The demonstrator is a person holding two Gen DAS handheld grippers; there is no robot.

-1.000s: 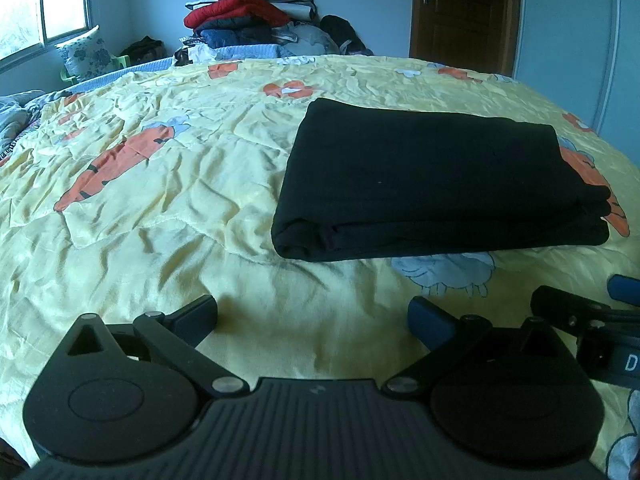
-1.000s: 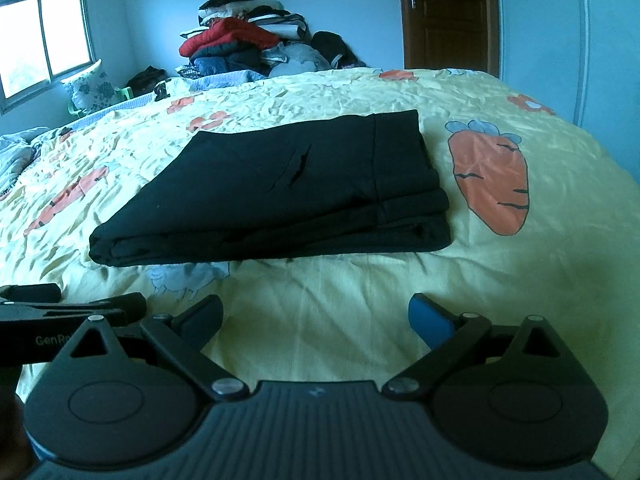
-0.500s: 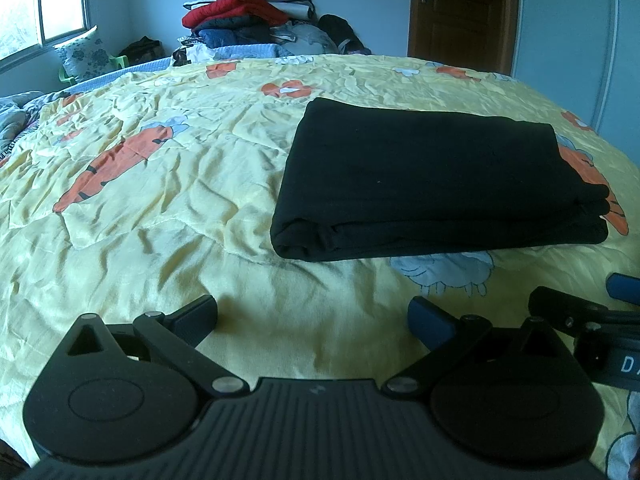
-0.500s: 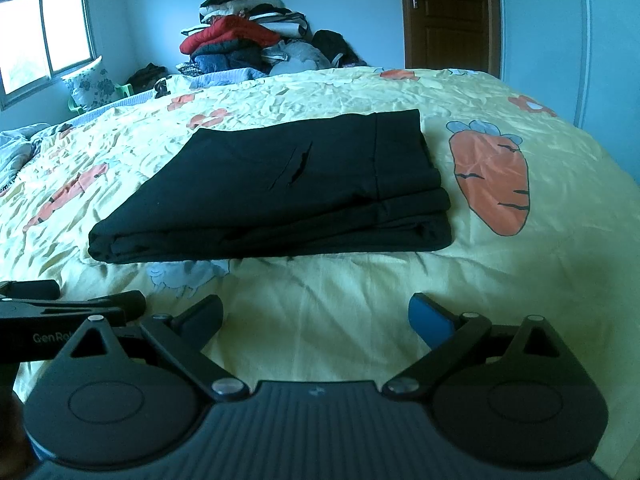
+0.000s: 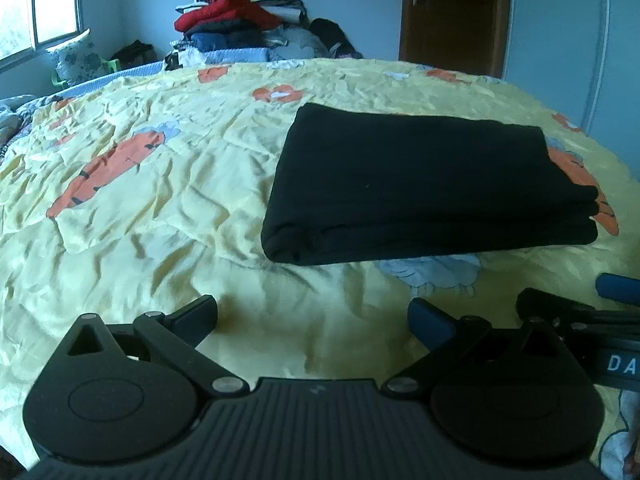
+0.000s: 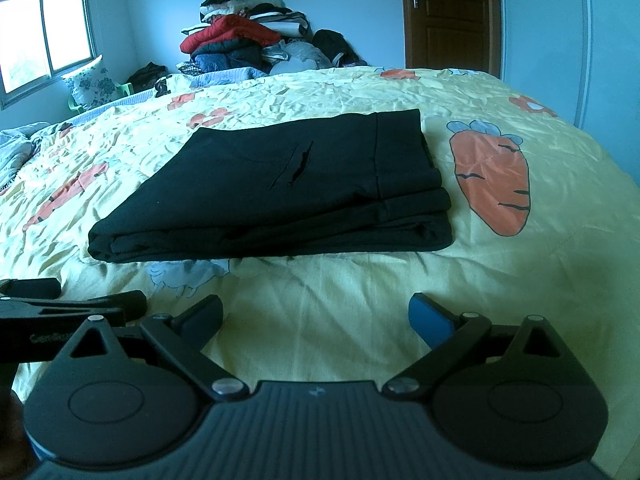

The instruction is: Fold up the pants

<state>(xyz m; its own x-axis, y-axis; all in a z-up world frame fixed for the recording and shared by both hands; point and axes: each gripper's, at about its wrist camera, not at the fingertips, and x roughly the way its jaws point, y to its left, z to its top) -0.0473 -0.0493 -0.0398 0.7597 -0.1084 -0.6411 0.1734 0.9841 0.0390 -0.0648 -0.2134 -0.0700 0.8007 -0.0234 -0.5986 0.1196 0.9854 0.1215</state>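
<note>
Nearest to me, the left tongs (image 5: pixel 312 312) stood wide apart with nothing between them, held just above the wrinkled yellow bedspread (image 5: pixel 160 220). Beside them on the right, the right tongs (image 6: pixel 316 314) were spread just as wide and equally bare. Each pair showed at the edge of the other's view, so the two sat close together, side by side.

Just beyond both, apart from the fingertips, the black pants (image 6: pixel 280 188) lay flat on the bed, folded into a thick rectangle with its stacked layers showing along the near edge. A short slit, perhaps a pocket, showed on the top layer. A big orange carrot print (image 6: pixel 494 184) lay on the bedspread just to the right of the pants.

Farther back, past the bed, a heap of clothes (image 6: pixel 248 40) was piled against the wall, with a window (image 6: pixel 44 32) to the left and a brown door (image 6: pixel 450 12) to the right.
</note>
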